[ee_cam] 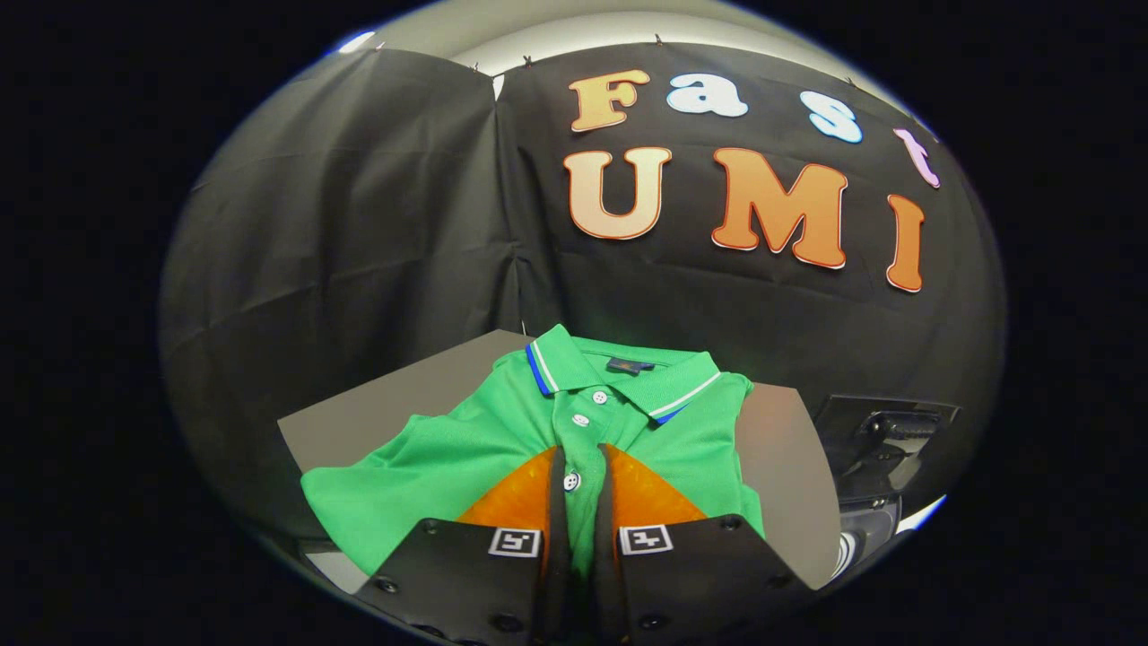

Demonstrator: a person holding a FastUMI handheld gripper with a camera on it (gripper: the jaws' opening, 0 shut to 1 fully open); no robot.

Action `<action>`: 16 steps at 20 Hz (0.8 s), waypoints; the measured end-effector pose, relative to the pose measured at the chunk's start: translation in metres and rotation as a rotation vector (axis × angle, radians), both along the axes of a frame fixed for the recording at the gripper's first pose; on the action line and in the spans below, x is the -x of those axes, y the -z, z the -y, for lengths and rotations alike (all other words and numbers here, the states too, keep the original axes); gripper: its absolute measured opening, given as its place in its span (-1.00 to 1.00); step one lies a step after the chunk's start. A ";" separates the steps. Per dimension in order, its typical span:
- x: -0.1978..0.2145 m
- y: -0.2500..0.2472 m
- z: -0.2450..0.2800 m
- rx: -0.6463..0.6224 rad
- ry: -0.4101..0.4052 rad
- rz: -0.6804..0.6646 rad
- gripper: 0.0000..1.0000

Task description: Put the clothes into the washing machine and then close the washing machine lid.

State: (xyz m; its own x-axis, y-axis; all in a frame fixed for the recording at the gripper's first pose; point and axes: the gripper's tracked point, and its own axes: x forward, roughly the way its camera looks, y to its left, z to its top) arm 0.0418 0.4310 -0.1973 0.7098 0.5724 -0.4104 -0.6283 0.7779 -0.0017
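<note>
A green polo shirt (pixel 466 458) with a white-and-blue trimmed collar lies spread on a grey table (pixel 377 404), collar towards the black cloth wall. My gripper (pixel 583 453) is low over the shirt's chest. Its two fingers stand close together on the button placket, and a narrow strip of green fabric with a white button (pixel 571 482) is pinched between them. The shirt's lower part is hidden under the gripper body.
Past the table's right edge stands a dark machine (pixel 883 440) with a raised dark panel, partly cut off. The black cloth wall hangs close behind the table. A bare strip of table (pixel 780 467) shows to the right of the shirt.
</note>
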 end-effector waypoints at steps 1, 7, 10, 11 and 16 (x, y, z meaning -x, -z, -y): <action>-0.001 -0.006 0.002 -0.038 0.001 0.000 -0.63; 0.000 -0.058 0.023 -0.175 -0.019 0.070 -0.64; 0.007 -0.086 0.037 -0.238 -0.020 0.090 -0.64; 0.006 -0.097 0.044 -0.254 -0.016 0.103 -0.64; 0.001 -0.143 0.098 -0.314 0.006 0.177 -0.64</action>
